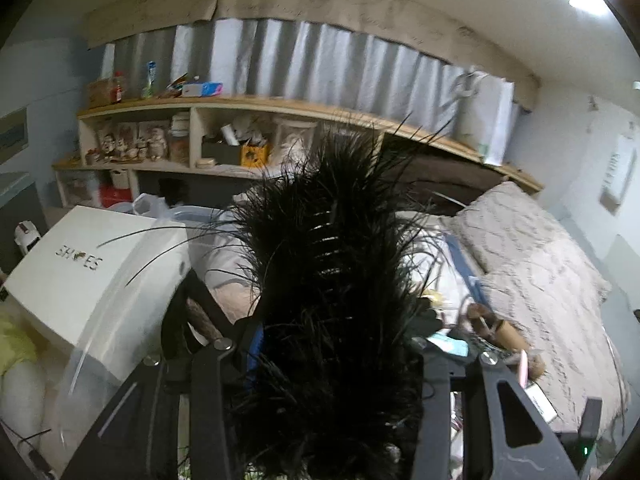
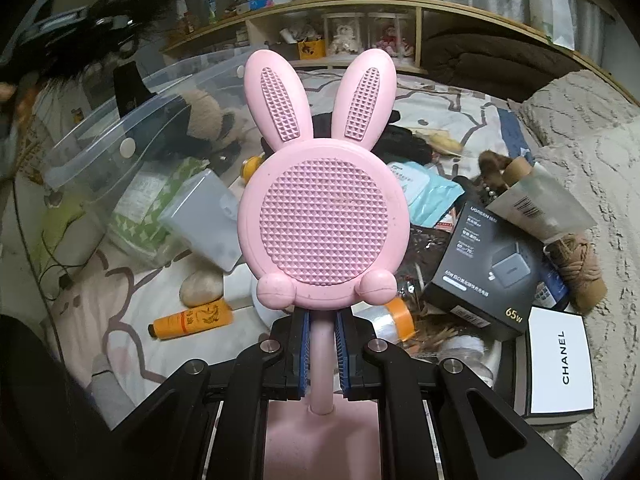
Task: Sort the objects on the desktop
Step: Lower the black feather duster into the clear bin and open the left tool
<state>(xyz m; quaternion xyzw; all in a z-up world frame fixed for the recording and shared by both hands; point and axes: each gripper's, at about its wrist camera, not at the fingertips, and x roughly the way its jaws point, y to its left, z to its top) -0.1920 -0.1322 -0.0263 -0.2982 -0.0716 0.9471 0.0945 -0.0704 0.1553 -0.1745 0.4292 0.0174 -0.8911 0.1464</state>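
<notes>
My left gripper (image 1: 336, 344) is shut on a black feather piece (image 1: 332, 248) that fills the middle of the left wrist view and hides the fingertips; it is held high above the bed. It also shows in the right wrist view (image 2: 100, 20) at the top left. My right gripper (image 2: 322, 348) is shut on the thin stem of a pink rabbit-shaped stand (image 2: 322, 208), upright above the cluttered bed. A clear plastic bin (image 2: 132, 120) with a plush toy inside lies at the left.
On the bed lie a black charger box (image 2: 488, 264), a white Chanel box (image 2: 560, 364), an orange tube (image 2: 192, 320), a tape roll (image 2: 392, 320), a grey case (image 2: 204, 220) and twine (image 2: 580, 268). A white shoe box (image 1: 88, 272) stands left. Shelves (image 1: 240, 108) line the back wall.
</notes>
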